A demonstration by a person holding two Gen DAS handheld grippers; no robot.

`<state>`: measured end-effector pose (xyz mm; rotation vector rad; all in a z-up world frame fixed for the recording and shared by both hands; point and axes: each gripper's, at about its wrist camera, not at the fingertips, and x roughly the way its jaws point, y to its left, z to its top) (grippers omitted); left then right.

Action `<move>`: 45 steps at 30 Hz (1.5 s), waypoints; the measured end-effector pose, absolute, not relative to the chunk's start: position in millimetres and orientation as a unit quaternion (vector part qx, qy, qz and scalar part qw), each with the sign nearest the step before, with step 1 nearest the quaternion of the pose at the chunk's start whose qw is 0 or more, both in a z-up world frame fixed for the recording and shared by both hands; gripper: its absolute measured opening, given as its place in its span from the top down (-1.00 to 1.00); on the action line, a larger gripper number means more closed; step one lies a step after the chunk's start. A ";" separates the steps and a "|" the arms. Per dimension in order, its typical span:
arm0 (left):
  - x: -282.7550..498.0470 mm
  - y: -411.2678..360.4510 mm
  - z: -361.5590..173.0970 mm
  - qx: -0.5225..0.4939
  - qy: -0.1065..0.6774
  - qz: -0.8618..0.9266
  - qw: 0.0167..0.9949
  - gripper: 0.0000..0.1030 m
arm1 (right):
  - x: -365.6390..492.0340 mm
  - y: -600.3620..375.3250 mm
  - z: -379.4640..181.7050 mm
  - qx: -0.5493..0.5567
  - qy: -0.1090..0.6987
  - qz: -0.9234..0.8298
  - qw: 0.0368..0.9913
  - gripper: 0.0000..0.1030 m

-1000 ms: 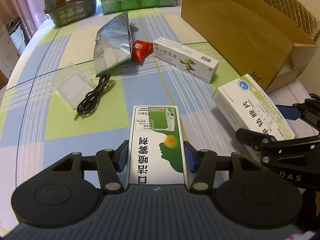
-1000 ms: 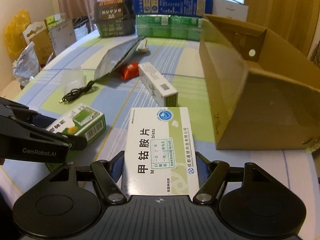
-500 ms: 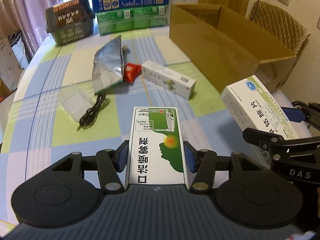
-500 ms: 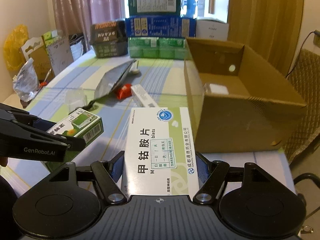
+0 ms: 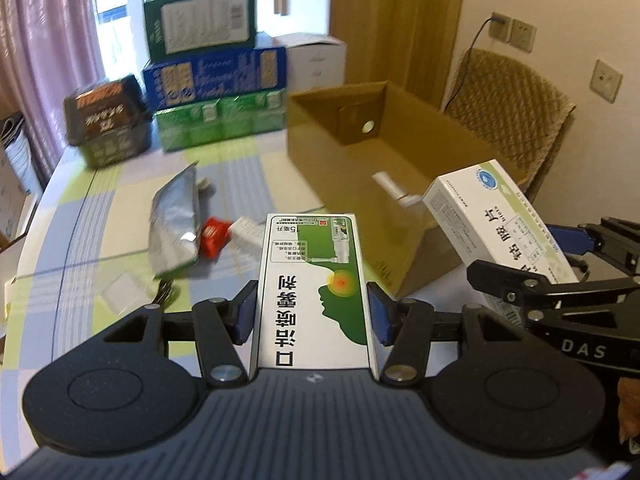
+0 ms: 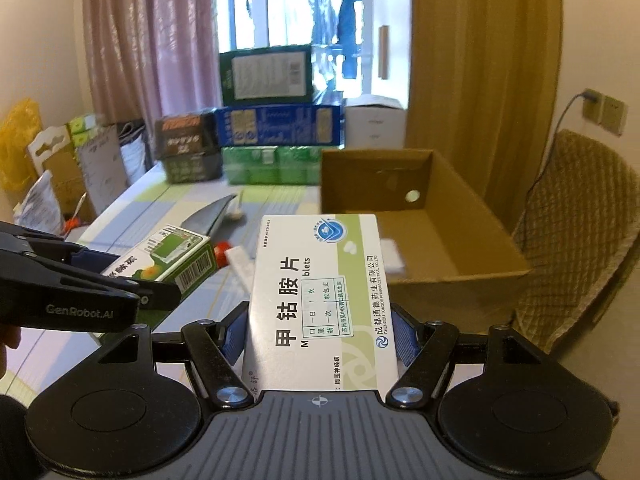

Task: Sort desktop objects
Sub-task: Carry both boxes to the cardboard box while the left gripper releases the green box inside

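Green-and-white spray carton (image 5: 316,292) clenched in our left gripper (image 5: 312,312), white tablet carton (image 6: 320,304) in our right gripper (image 6: 320,336), raised for dropping into the open brown cardboard box (image 6: 460,256)

left gripper (image 5: 312,312) + spray box (image 5: 314,292): raised | right gripper (image 6: 318,336) + tablet box (image 6: 320,304): raised

Green-and-white spray box (image 5: 314,292), brown cardboard box (image 5: 360,160).

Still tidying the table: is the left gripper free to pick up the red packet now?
Probably not: the left gripper is shut on the green spray box, which also hangs over the red packet.
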<state>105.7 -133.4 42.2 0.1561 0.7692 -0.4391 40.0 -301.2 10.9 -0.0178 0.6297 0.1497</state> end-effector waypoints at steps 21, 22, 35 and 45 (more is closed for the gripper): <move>137.4 -219.0 60.5 0.071 0.353 -0.265 0.894 0.02 | 82.8 -390.1 33.1 0.003 0.301 0.023 0.953 -0.32; 142.8 -223.2 60.0 0.070 0.353 -0.265 0.894 0.02 | 90.6 -393.5 34.8 0.003 0.300 0.023 0.954 -0.32; 210.9 -266.0 34.5 0.059 0.365 -0.269 0.889 0.02 | 188.7 -426.3 11.6 0.011 0.328 0.012 0.944 -0.32; 225.8 -277.4 21.8 0.068 0.351 -0.275 0.893 -0.04 | 206.1 -431.5 -8.0 0.011 0.346 0.008 0.938 -0.32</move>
